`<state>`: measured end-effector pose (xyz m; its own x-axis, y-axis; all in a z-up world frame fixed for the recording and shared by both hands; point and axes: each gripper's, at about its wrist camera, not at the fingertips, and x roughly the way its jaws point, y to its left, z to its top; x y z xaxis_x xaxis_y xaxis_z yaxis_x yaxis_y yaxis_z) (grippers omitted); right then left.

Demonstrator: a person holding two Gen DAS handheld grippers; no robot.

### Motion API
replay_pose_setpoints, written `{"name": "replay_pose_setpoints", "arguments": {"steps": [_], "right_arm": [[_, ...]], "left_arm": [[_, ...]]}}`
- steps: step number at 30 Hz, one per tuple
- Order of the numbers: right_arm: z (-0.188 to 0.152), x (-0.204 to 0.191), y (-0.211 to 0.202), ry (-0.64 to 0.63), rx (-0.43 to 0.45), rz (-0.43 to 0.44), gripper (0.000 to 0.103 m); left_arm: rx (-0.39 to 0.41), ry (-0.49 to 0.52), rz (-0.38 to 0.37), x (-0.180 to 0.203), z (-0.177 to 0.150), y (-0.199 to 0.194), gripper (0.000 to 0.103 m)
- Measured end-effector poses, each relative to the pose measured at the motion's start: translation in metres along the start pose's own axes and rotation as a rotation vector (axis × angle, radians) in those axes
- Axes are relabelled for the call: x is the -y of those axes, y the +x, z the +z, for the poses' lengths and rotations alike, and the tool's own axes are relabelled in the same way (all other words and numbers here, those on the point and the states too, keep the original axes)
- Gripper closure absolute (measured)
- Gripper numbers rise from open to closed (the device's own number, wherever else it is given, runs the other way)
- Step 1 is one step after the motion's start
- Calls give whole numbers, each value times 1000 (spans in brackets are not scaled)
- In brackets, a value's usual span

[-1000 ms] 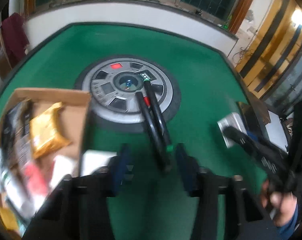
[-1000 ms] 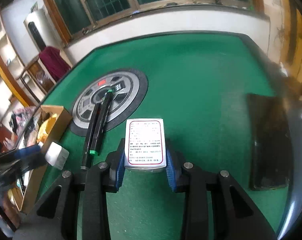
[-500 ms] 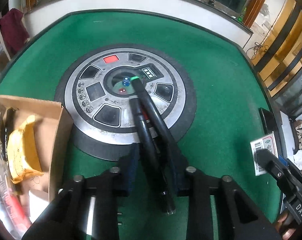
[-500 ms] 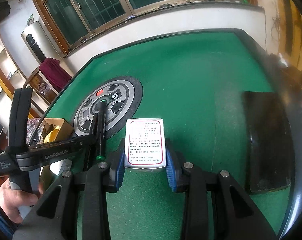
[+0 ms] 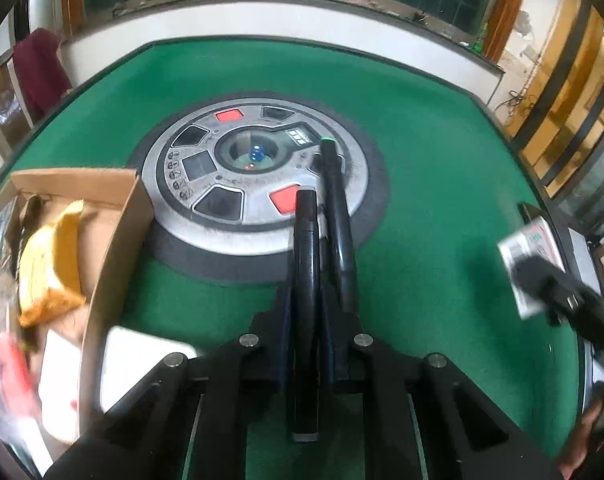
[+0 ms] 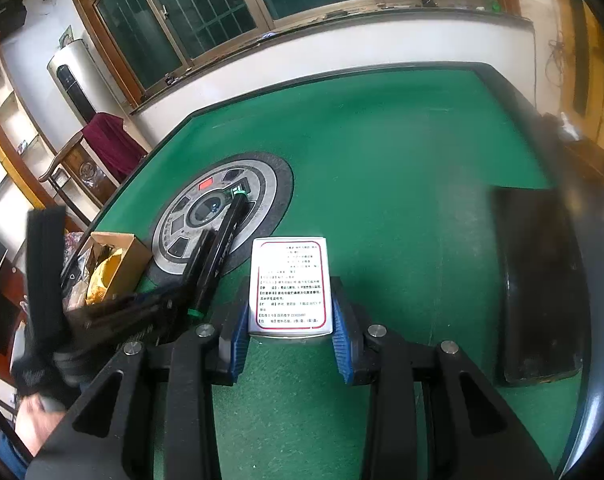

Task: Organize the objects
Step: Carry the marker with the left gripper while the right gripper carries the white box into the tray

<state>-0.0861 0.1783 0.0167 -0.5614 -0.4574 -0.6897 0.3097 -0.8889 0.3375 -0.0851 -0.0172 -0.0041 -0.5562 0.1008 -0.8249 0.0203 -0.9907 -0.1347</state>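
Note:
Two black markers lie half on a round grey console [image 5: 238,184] in the middle of the green table [image 5: 421,160]. My left gripper [image 5: 306,300] is closing tight on the plain black marker [image 5: 306,240], with a pad against each side. The other marker [image 5: 335,216], green at its tip, rests just right of the jaws, outside them. My right gripper [image 6: 290,320] is shut on a white box [image 6: 288,280] with a red-bordered label, held just above the felt. In the right wrist view the left gripper [image 6: 158,308] is a blur at the left.
An open cardboard box [image 5: 114,240] at the left holds a yellow packet [image 5: 54,264] and other items. A white packet [image 5: 142,360] lies beside it. A flat black object [image 6: 537,288] sits at the table's right edge. A person's hand [image 6: 34,416] shows at the lower left.
My left gripper dropped over the two markers and shut on one, which now stands apart from the other. The right gripper and its white box stayed still.

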Motion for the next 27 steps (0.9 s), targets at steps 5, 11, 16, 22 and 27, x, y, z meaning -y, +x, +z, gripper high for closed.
{"name": "replay_pose_setpoints", "arguments": {"steps": [5,11,16,22,27], "right_arm": [[-2,-7,1,-16,-6,4,71],[-6,-14,2,-41,-8,6,71],[-11,-22,3,-63,-13,11,71],[-16,-34,3,-89,-16,28,71],[-22,-54,1,-118,-25,63,71]], "left_arm": [[25,11,5,0,-18,-18,92],[95,40,38,1,-31,-44,92],[150,48,58,-5,-36,-65,91],[191,35,59,-17,-40,-82,91],[230,2,54,-32,-46,-100,91]]}}
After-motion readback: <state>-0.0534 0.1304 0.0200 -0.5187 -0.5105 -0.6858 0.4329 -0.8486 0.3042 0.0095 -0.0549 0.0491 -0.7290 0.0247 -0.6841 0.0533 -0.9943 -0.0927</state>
